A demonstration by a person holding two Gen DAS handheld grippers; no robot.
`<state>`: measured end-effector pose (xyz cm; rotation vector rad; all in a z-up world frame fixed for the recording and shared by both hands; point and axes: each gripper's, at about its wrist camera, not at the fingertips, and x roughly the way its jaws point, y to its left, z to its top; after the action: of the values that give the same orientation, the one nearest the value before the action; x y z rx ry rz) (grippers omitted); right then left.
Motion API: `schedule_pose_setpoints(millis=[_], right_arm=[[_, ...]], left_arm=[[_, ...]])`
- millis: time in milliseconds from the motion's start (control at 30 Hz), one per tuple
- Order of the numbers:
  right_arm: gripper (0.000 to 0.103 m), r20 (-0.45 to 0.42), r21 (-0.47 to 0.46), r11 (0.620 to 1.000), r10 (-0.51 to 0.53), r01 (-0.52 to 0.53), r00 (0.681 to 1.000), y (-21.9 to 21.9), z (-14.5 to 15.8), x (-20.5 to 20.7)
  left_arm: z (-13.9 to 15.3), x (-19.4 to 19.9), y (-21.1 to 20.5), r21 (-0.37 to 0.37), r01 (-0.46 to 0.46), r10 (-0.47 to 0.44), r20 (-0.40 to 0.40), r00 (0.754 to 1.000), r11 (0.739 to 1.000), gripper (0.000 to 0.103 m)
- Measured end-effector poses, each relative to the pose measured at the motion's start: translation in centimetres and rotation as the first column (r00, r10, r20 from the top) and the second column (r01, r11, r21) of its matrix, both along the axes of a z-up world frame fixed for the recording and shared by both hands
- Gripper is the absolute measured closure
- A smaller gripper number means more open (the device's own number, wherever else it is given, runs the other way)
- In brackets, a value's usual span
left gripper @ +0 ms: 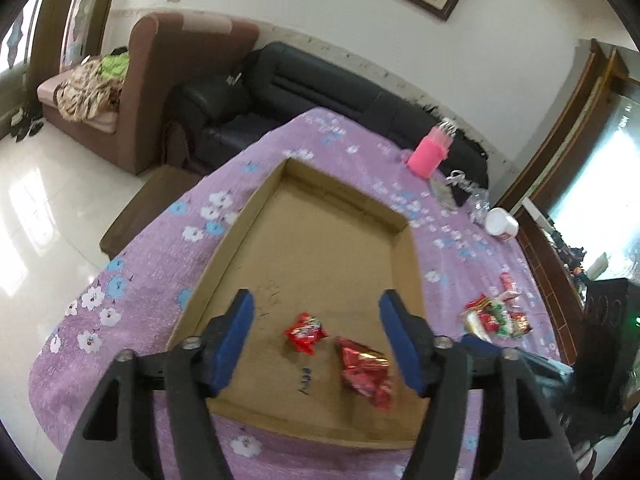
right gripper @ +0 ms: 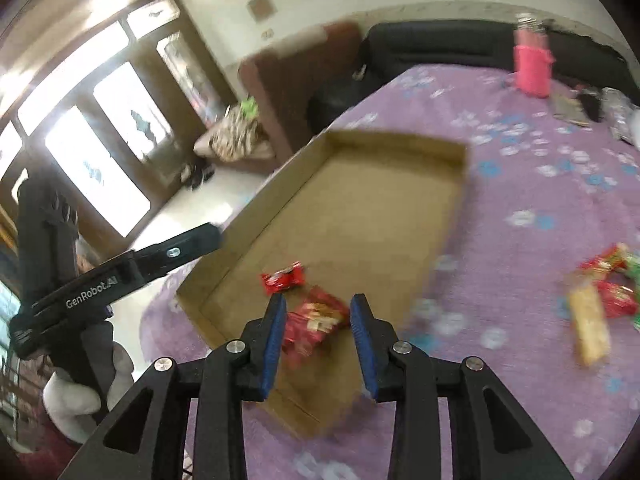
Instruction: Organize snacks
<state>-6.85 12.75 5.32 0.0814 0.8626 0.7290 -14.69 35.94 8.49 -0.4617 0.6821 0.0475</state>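
Observation:
A shallow cardboard tray (left gripper: 240,236) (right gripper: 400,138) lies on the purple flowered tablecloth. Two red snack packets rest in its near end: a small one (left gripper: 306,332) (right gripper: 282,278) and a larger crumpled one (left gripper: 366,372) (right gripper: 316,320). My left gripper (left gripper: 317,306) hovers open above them with nothing between its pads. My right gripper (right gripper: 319,300) is open too. The larger packet shows between its fingers, lying in the tray, and the pads do not press on it. More loose snacks (left gripper: 496,318) (right gripper: 604,288) sit in a pile on the cloth right of the tray.
A pink bottle (left gripper: 430,152) (right gripper: 532,66) and a white cup (left gripper: 502,224) stand at the table's far side among small clutter. A black sofa (left gripper: 320,88) and a brown couch (left gripper: 160,80) stand beyond. The table edge runs close along the tray's left side.

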Motion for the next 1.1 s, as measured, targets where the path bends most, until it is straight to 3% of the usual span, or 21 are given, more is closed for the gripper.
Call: schedule_pose_setpoints(millis=[133, 233, 367, 533, 733, 833, 867, 1033, 1100], right_arm=[[0.064, -0.001, -0.02, 0.981, -0.194, 0.194, 0.981, -8.8, -0.1, 1.1], [0.064, -0.047, -0.013, 0.933, -0.361, 0.361, 0.931, -16.3, -1.1, 2.2], [0.064, -0.077, 0.018, 0.89, -0.453, 0.456, 0.888, -21.4, -1.1, 4.0], [0.064, -0.065, -0.007, 0.899, -0.437, 0.438, 0.897, -20.0, -1.2, 7.5], [0.065, 0.033, -0.212, 0.859, -0.471, 0.466, 0.882, -16.1, -2.4, 13.2], [0.07, -0.016, -0.302, 0.856, -0.444, 0.419, 0.896, -14.8, -4.5, 14.8], [0.077, -0.031, -0.298, 0.868, -0.425, 0.397, 0.905, -14.6, -4.8, 14.2], [0.078, -0.183, -0.261, 0.928, -0.317, 0.265, 0.931, -15.5, -5.0, 10.0], [0.078, -0.209, -0.17, 0.95, -0.295, 0.263, 0.932, -17.6, -4.1, 8.1]], left_arm=[[1.3, -0.3, -2.6, 0.017, 0.059, -0.06, 0.035, 0.998, 0.998, 0.026], [1.8, 0.0, -5.3, 0.016, 0.132, -0.133, 0.042, 0.99, 0.991, 0.026], [2.2, 0.3, -8.8, 0.024, 0.218, -0.219, 0.04, 0.975, 0.976, 0.026], [2.4, 0.4, -11.9, 0.054, 0.283, -0.284, 0.022, 0.959, 0.958, 0.026], [3.0, 0.2, -13.9, 0.088, 0.305, -0.307, 0.01, 0.952, 0.948, 0.026], [3.0, -0.1, -13.8, 0.09, 0.311, -0.312, 0.007, 0.95, 0.946, 0.026], [3.0, 0.0, -13.9, 0.091, 0.312, -0.314, 0.005, 0.95, 0.946, 0.026], [2.5, 0.7, -14.0, 0.08, 0.329, -0.33, 0.0, 0.944, 0.941, 0.026], [2.2, 1.1, -14.2, 0.069, 0.338, -0.339, 0.0, 0.941, 0.939, 0.026]])
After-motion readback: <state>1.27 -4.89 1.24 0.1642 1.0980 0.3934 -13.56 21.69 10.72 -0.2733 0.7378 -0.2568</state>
